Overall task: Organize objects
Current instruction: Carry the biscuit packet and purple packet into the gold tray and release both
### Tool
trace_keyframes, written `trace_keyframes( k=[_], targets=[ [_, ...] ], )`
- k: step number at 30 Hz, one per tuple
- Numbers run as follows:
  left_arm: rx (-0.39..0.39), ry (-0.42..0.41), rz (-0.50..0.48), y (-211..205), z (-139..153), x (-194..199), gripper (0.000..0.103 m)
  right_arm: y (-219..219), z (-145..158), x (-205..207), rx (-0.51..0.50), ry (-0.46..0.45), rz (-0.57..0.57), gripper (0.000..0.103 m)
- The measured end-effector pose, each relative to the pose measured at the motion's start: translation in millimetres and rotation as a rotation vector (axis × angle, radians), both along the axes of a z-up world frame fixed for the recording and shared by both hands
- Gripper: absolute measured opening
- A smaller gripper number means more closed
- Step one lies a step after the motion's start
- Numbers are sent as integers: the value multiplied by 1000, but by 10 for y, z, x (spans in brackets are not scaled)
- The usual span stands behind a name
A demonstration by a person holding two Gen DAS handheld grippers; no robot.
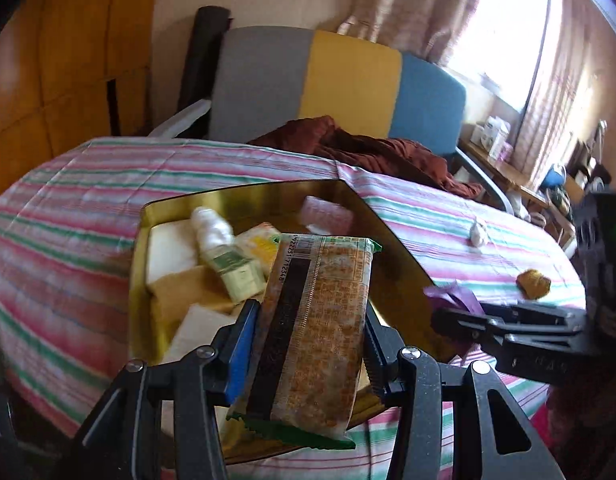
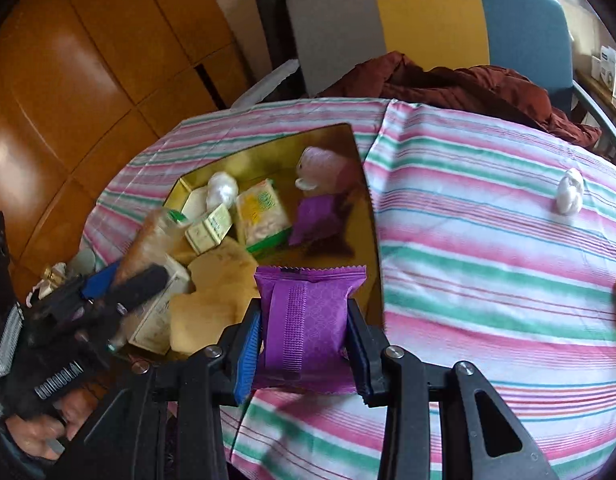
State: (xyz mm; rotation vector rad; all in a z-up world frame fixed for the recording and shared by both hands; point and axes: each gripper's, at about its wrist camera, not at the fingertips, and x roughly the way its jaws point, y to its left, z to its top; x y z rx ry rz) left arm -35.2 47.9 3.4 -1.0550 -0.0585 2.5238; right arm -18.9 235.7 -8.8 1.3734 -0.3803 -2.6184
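Observation:
A gold tin box (image 1: 392, 248) (image 2: 372, 216) sits on the striped tablecloth and holds several snack packets and a small white bottle (image 1: 214, 236). My left gripper (image 1: 308, 324) is shut on an orange snack packet (image 1: 320, 328) with green ends, held above the box's near side; it also shows in the right wrist view (image 2: 136, 276). My right gripper (image 2: 306, 320) is shut on a purple snack packet (image 2: 308, 320), held over the box's near right edge; it also shows in the left wrist view (image 1: 468, 316).
A white wrapped sweet (image 2: 570, 192) (image 1: 478, 232) and a brown snack (image 1: 534, 283) lie on the cloth right of the box. A grey, yellow and blue chair (image 1: 348, 84) with a dark red garment (image 2: 468, 84) stands behind the table. Wooden panels stand to the left.

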Motion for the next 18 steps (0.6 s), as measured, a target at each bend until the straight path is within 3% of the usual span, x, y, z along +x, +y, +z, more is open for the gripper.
trace_keyframes(
  k=[10,18],
  targets=[
    [102,-22,164,-848,53,-97,49,-51,-49,-69,-3,-3,-8,39],
    [130,-38,180,-940,52,-169,49,-73,-43,-182,13,1,-10,40]
  ],
)
